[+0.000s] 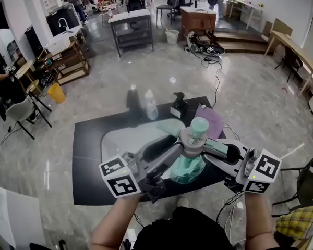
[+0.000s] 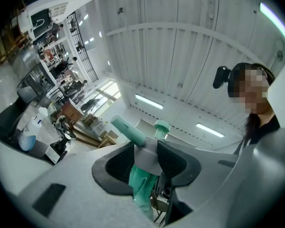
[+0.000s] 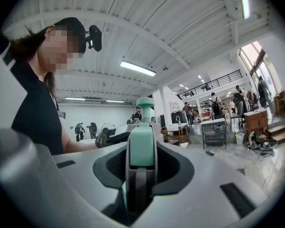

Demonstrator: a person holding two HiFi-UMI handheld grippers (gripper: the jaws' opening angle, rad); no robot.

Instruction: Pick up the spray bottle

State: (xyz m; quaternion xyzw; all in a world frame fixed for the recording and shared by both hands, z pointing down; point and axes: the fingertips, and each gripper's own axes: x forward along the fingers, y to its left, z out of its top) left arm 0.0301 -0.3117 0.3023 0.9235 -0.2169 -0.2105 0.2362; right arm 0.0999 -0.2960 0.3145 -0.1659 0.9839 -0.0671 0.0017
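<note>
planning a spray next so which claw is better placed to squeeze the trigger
Right, probably. The right claw is shut on the head of the spray bottle, with what looks like the trigger between its jaws. The left claw clamps the grey neck, so it carries the bottle.

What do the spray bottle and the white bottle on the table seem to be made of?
The spray bottle: probably plastic; the green body is see-through and glossy, the grey and mint head looks opaque and duller. The white bottle: likely plastic too, cloudy white; too small to be sure.
</note>
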